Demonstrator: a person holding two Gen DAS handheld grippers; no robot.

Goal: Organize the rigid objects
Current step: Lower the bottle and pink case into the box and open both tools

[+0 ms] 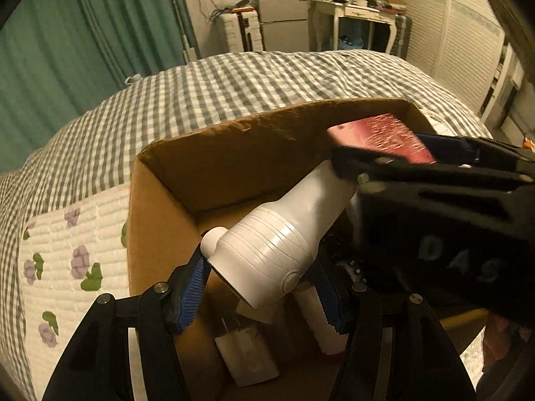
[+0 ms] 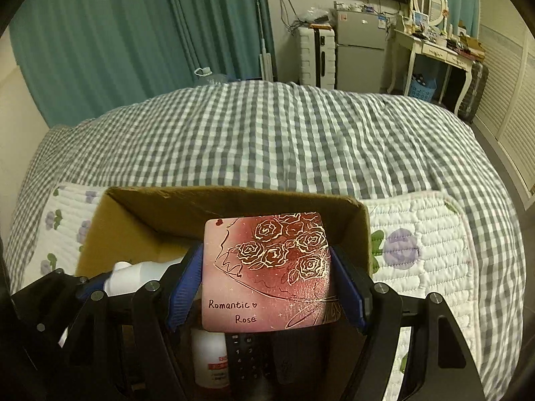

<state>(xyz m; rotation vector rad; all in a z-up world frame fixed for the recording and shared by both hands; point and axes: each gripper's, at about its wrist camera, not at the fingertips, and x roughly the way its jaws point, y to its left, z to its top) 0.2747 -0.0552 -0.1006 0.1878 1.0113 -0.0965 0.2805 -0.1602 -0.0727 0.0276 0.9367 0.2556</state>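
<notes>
While the left tool [image 1: 257, 287] is clamped on a white bottle [image 1: 281, 234], neck end pointing left, it is held over the open cardboard box [image 1: 160, 200]. Below it, inside the box, a white charger block [image 1: 247, 357] & another white bottle w/ red label [image 2: 210, 364] are seen. A pink "Romantic Rose" tin [image 2: 267, 274] is gripped flat by the right tool [image 2: 267, 290], over the box's right part, above a black remote [image 2: 244, 357]. Box is set on a floral quilted mat [image 2: 428, 250] on the checked bed [image 2: 267, 140]; fridge [image 2: 361, 50] seen at far wall.
</notes>
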